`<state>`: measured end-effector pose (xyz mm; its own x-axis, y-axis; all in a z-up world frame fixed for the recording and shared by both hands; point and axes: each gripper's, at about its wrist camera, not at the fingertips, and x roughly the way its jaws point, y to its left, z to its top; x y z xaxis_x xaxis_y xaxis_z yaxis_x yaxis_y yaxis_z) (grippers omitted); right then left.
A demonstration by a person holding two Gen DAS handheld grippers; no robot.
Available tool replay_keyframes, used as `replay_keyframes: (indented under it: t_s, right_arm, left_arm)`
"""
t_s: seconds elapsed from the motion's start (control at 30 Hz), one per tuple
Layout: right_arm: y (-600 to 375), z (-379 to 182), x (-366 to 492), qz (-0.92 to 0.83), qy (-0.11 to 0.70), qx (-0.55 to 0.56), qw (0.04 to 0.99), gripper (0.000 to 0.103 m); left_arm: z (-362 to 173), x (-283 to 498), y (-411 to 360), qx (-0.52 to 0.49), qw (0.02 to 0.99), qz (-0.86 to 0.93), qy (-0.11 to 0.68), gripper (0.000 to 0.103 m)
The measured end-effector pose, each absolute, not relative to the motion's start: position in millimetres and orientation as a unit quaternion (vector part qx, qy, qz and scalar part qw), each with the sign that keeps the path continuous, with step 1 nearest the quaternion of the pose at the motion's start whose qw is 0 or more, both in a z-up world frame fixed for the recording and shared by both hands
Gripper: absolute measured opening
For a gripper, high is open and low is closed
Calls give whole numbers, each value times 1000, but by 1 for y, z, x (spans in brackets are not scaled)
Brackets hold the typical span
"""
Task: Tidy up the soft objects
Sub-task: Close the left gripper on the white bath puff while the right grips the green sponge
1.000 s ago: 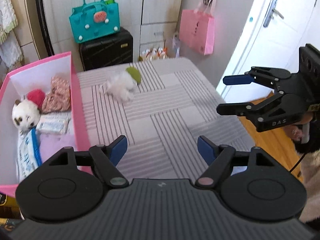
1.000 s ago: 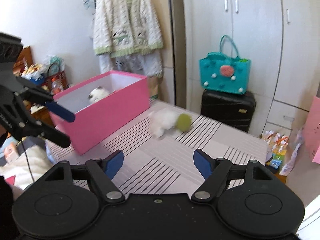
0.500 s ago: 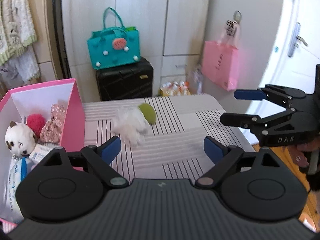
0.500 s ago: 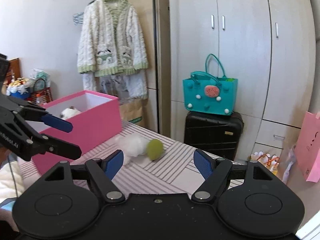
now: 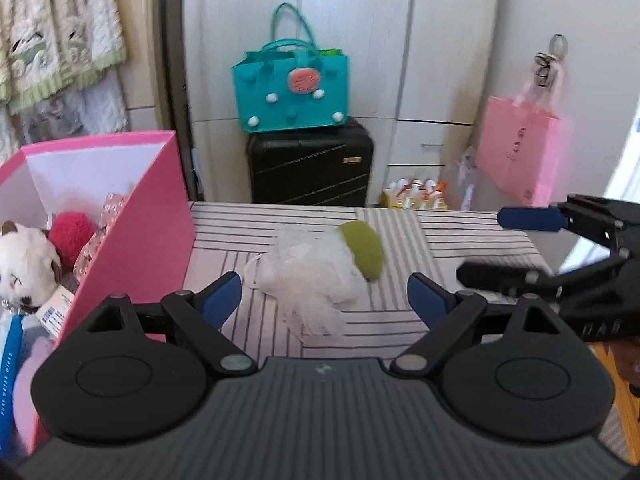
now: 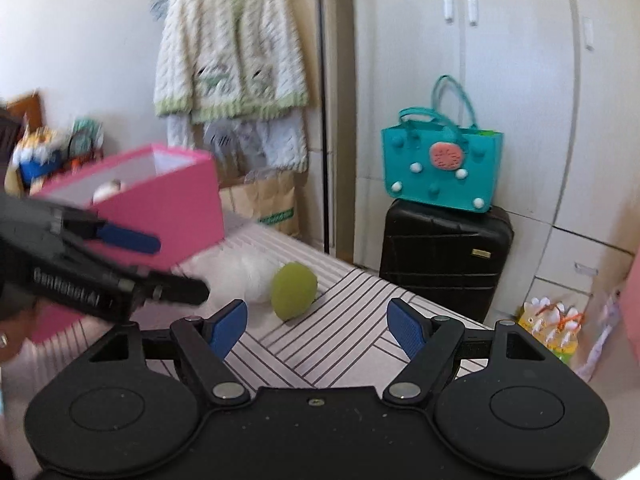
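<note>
While the left wrist view looks over the striped table, the left gripper has its jaws spread wide with nothing pinched between them, having just been opening; the white mesh puff lies on the table just ahead of the blue pads, framed in the gap but untouched; a green sponge sits touching the puff on its right far side; the pink box stands just left of the puff, holding a white plush cat, a red pompom, a floral cloth and wipe packs; the right gripper comes in well right of the puff, jaws apart and empty, one above the other; behind the table a teal bag rests on a black suitcase, a pink paper bag hangs further right.

From the right wrist view, the right gripper is parted wide, holding nothing; the puff lies ahead and left of its pads, the green sponge against the puff's right side; the left gripper, blurred, reaches in just left of the puff, jaws apart, in front of the pink box; a knit cardigan hangs on the wall beyond the box; teal bag on the suitcase well right of the puff.
</note>
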<state>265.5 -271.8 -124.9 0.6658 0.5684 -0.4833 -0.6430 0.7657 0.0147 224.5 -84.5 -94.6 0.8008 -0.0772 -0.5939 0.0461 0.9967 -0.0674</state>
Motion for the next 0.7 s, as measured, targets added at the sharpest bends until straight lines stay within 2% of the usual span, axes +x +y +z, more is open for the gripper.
replay_keyframes:
  t_s: [0.2, 0.43, 0.5, 0.67, 0.7]
  right_arm:
    - [-248, -142, 285, 365, 236, -131, 891, 81]
    - [-226, -158, 311, 386, 250, -123, 879, 79]
    - [-221, -160, 316, 390, 255, -119, 877, 78]
    - [-213, -166, 325, 392, 267, -108, 874, 72]
    - [-212, -167, 326, 390, 271, -108, 873, 66]
  left_arm:
    - [-104, 239, -81, -45, 952, -4, 303, 87]
    - [-121, 258, -78, -92, 942, 8, 323, 71]
    - [-125, 261, -76, -98, 941, 17, 325, 70]
    - [-130, 263, -71, -121, 937, 12, 327, 65]
    - [-131, 264, -70, -123, 937, 13, 327, 64]
